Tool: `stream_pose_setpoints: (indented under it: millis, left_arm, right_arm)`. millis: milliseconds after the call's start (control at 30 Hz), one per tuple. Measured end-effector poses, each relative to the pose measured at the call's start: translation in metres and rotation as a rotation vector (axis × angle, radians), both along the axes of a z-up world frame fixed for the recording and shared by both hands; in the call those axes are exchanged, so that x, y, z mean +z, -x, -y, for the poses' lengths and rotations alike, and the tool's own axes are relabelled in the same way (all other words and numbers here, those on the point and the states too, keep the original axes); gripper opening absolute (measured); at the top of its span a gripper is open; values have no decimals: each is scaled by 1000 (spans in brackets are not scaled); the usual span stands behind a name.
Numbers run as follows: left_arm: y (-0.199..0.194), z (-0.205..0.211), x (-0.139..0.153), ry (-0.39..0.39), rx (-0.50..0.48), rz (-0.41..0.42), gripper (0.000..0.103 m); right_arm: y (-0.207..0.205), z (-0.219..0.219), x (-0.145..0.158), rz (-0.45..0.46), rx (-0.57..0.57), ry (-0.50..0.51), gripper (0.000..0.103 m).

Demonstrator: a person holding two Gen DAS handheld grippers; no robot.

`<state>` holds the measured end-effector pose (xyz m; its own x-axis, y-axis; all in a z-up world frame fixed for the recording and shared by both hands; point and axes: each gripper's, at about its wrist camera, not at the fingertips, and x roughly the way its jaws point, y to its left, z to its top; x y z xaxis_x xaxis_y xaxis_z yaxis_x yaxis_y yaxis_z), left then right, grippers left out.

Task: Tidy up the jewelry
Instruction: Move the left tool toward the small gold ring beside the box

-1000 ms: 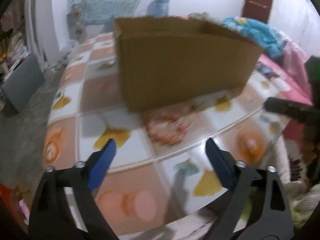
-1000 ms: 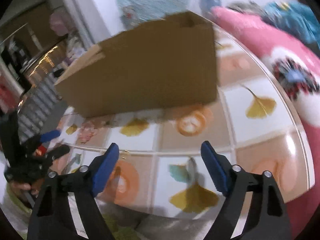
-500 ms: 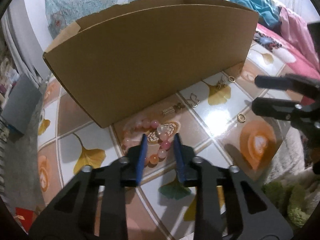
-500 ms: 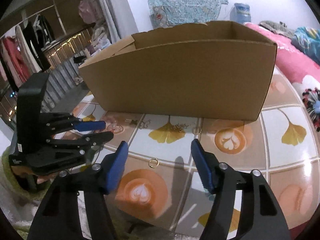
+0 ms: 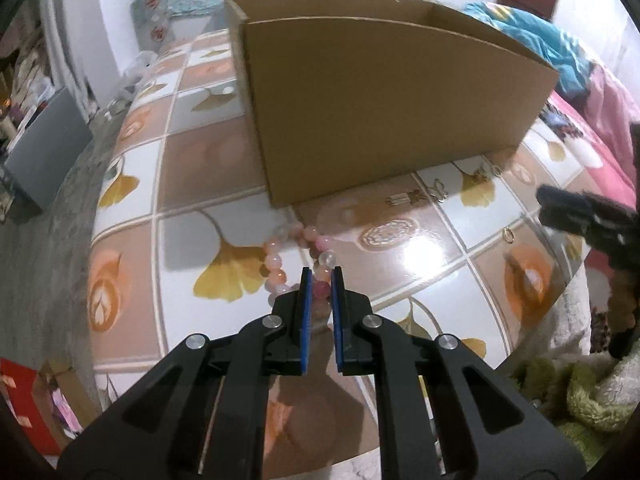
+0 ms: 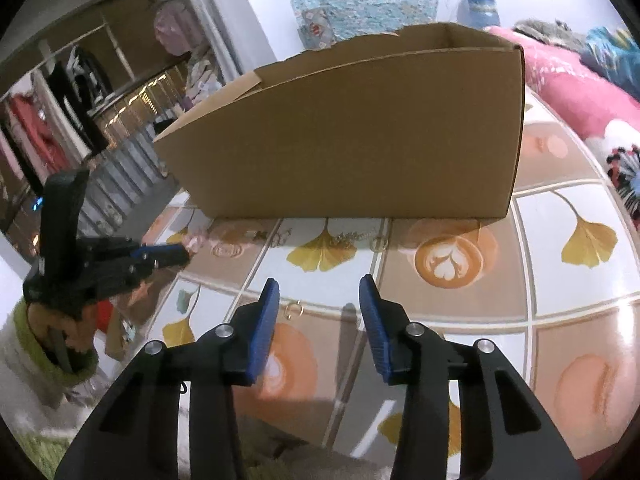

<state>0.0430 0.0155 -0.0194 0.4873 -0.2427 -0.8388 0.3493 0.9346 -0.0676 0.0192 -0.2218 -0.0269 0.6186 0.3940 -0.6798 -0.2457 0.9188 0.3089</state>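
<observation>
I pinch the bead bracelet [image 5: 298, 258] in my left gripper [image 5: 319, 280], just before the cardboard box [image 5: 384, 108]; next I must lift it over the wall. My right gripper [image 6: 319, 298] closes, nothing between its jaws.

A home bedroom — pink bedding [image 6: 568, 84], hanging clothes [image 6: 36, 132] — with a tile-patterned table [image 6: 560, 220].

The cardboard box [image 6: 352, 136] walls off the upper middle of the frame. Below it, bare bench [image 6: 560, 300] stretches open at lower right; small earrings [image 6: 344, 238] dot the strip along its base.
</observation>
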Motion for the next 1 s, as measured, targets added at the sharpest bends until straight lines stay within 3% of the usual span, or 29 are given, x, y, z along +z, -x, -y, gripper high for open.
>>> stream_pose_setpoints:
  millis: [67,200,333,433,567,667,1000]
  left_arm:
    - [4,-4,5,25,13,29,26]
    - [15,5,19,115,-34,81,27]
    - [25,39,18,176,-154,71,27]
    - [27,73,8,168,-241,50,27]
    - [31,107,-2,87,-319,84,27]
    - [29,123,-10,35,-344,93,27]
    - [27,138,-12,6,-394,135,25]
  right_arm:
    - [6,-2,2,8,16,40,41]
    - [14,-1,1,-10,28,61,41]
    - [17,5,0,-25,5,76,41]
    - [17,11,1,-21,-27,78,41]
    - [18,11,3,-15,-48,84,40]
    - [19,12,4,-13,-58,82,40]
    - [14,19,0,-28,-75,59,40]
